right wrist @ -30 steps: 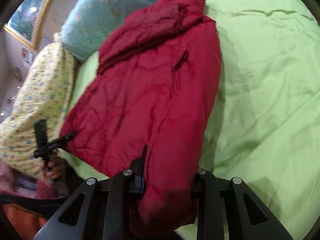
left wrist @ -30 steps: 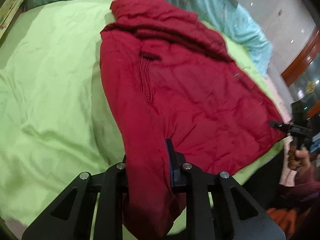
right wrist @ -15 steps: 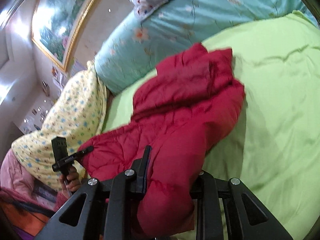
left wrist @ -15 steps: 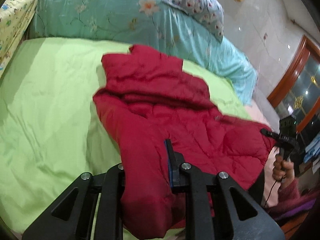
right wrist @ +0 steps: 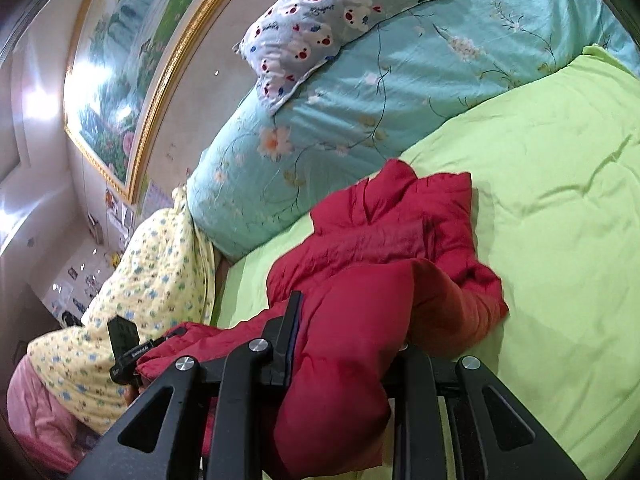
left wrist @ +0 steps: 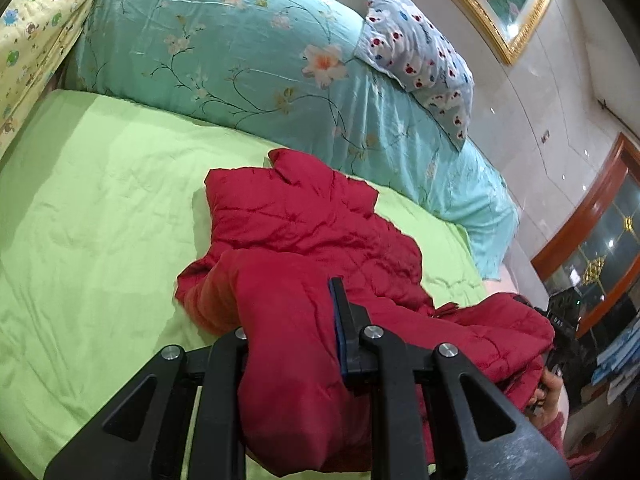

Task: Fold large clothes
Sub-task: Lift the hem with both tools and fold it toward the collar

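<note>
A dark red padded jacket (left wrist: 312, 232) lies on a lime green bed cover (left wrist: 92, 208); its collar end rests flat toward the pillows. My left gripper (left wrist: 292, 320) is shut on one corner of the jacket's near hem and holds it raised. My right gripper (right wrist: 348, 332) is shut on the other hem corner of the jacket (right wrist: 384, 248), also raised. The lifted hem arches over the jacket's middle. The other gripper shows at the edge of each view, the right one (left wrist: 560, 320) and the left one (right wrist: 128, 344).
A big turquoise floral duvet (left wrist: 248, 60) and a small blue patterned pillow (left wrist: 416, 52) lie at the head of the bed. A yellow patterned quilt (right wrist: 140, 280) is heaped at one side. A framed painting (right wrist: 132, 60) hangs above.
Both grippers have lifted the jacket's near hem up and carried it toward the collar. The jacket, flat a second ago, now bends into a fold at its middle.
</note>
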Motion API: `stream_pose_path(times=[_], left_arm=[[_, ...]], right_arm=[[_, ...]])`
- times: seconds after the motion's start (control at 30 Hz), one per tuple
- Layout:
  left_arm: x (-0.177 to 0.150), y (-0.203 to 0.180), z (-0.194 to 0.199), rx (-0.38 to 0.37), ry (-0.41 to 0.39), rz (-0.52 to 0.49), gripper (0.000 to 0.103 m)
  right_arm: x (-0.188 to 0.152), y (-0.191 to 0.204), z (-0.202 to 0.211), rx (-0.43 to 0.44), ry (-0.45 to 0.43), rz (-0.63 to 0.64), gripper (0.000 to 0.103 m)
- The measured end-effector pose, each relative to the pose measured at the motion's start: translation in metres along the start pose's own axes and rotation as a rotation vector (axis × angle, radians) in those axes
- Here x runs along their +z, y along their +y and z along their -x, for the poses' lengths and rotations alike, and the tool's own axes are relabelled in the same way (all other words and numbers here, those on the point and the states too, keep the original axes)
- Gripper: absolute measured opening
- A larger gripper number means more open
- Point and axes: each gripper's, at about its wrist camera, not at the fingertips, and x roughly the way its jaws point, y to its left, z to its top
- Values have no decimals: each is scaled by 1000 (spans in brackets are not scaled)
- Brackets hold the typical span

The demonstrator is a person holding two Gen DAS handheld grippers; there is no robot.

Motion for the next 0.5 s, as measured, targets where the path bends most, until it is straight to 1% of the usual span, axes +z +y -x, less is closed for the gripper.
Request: stream_pose_path(times=[0.07, 0.27, 0.37, 0.5], left_arm=[[5, 2, -4, -1, -2, 13, 17], [28, 2, -26, 28, -9, 27, 19], [39, 5, -39, 44, -7, 37, 20], [52, 10, -56, 40, -4, 65, 21]], right_arm=[[9, -3, -7, -3, -8, -14, 24], [32, -8, -28, -22, -32, -36, 25], [43, -15, -42, -22, -40, -69, 26], [57, -23, -60, -35, -57, -92, 27]])
